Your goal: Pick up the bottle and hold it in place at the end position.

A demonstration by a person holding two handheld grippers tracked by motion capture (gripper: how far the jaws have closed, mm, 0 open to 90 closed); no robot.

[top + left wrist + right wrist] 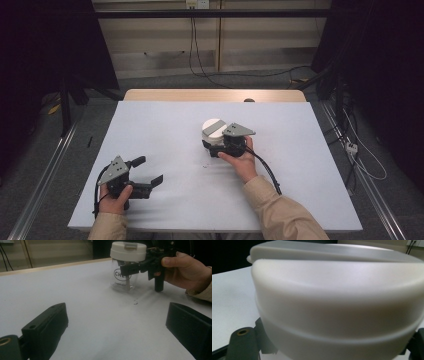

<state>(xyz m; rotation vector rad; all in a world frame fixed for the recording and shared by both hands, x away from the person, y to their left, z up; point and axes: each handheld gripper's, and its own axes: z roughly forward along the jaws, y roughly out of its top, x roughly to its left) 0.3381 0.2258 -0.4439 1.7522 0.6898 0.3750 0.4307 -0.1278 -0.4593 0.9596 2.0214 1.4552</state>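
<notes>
A white-topped table (165, 130) bears 1 clear glass jar (124, 277) with a white lid (128, 251), standing upright right of centre. The right gripper (216, 148) clamps the jar just under its lid. The left gripper (150, 172) rests near-left, jaws apart, holding nothing.

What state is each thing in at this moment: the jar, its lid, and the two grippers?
jar: upright on the table, clear glass, looks empty.
lid: white, seated on the jar, closed.
right gripper: jaws shut around the jar just below the lid.
left gripper: jaws open, nothing between them, apart from the jar.
</notes>
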